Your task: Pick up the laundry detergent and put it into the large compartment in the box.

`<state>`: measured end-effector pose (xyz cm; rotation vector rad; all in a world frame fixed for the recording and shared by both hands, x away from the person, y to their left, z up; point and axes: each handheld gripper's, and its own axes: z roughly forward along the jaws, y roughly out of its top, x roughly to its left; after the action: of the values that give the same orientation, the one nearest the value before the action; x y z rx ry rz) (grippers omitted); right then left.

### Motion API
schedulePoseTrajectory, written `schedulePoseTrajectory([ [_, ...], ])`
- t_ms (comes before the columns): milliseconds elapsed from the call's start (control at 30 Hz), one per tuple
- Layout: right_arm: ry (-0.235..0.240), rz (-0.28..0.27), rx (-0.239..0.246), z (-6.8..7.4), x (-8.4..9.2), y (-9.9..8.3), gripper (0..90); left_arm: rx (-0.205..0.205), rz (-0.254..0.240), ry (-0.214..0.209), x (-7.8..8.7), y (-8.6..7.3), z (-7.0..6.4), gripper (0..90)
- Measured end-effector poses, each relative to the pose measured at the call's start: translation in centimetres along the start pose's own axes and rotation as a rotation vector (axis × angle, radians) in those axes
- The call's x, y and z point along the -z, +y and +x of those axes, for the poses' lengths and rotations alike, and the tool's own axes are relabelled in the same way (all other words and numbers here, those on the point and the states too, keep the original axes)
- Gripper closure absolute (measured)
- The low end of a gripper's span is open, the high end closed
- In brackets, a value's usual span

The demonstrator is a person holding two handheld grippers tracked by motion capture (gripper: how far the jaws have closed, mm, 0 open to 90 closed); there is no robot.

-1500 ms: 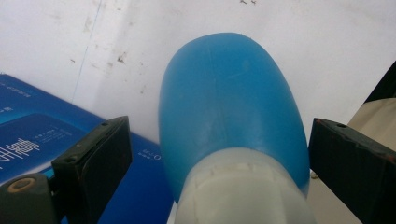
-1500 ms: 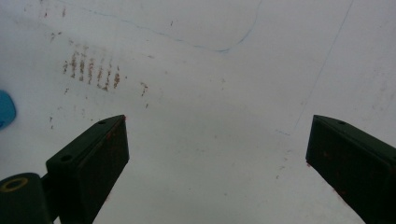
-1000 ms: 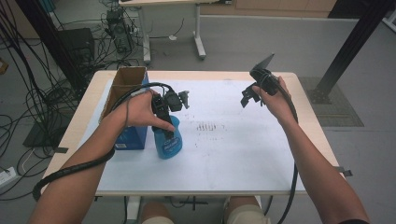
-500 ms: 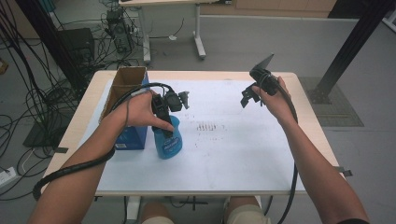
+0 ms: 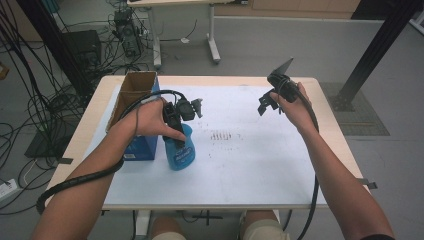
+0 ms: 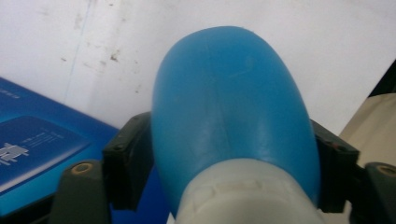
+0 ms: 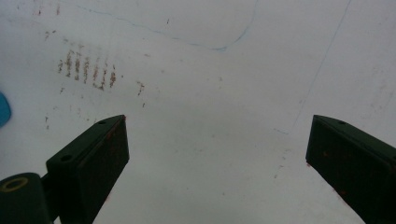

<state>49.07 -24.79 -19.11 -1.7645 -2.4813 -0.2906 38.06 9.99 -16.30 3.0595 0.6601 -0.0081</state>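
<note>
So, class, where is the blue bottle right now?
High view: the bottle stands left of centre on the table, beside the blue box, in the left claw.

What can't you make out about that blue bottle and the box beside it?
- Bottle top: high view, hidden by the left tongs and hand.
- Bottle base: left gripper view, cut off by its own bulge.
- Box contents: high view, too dark.
- Box print: left gripper view, blurred.

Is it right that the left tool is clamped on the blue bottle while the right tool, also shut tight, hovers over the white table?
Not quite. The right tool is open: the right gripper view shows its two black jaws standing wide apart over the bare white table. The rest holds: the left tool has just been closing and grips the blue bottle from both sides.
</note>
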Motion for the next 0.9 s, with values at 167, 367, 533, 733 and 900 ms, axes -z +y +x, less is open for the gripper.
schedulePoseTrajectory([
  [167, 0.001, -0.001, -0.003, -0.04, -0.01, 0.02, 5.8, 0.008, 0.004, -0.003, -0.01, 0.08, -0.01, 34.3],
  [367, 0.0, 0.001, -0.003, -0.01, -0.03, 0.07, 5.7, 0.013, 0.007, -0.003, 0.02, 0.09, 0.06, 34.8],
  [533, 0.002, 0.003, -0.001, 0.03, -0.06, 0.13, 5.8, 0.018, 0.015, -0.002, 0.01, 0.35, 0.0, 35.0],
  [733, 0.002, 0.003, -0.002, 0.01, -0.1, 0.15, 5.8, 0.011, 0.024, -0.002, 0.03, 0.54, 0.07, 35.0],
  [900, 0.001, 0.002, 0.001, 0.05, -0.19, 0.19, 5.8, 0.014, 0.018, -0.003, 0.01, 0.4, 0.06, 35.0],
])
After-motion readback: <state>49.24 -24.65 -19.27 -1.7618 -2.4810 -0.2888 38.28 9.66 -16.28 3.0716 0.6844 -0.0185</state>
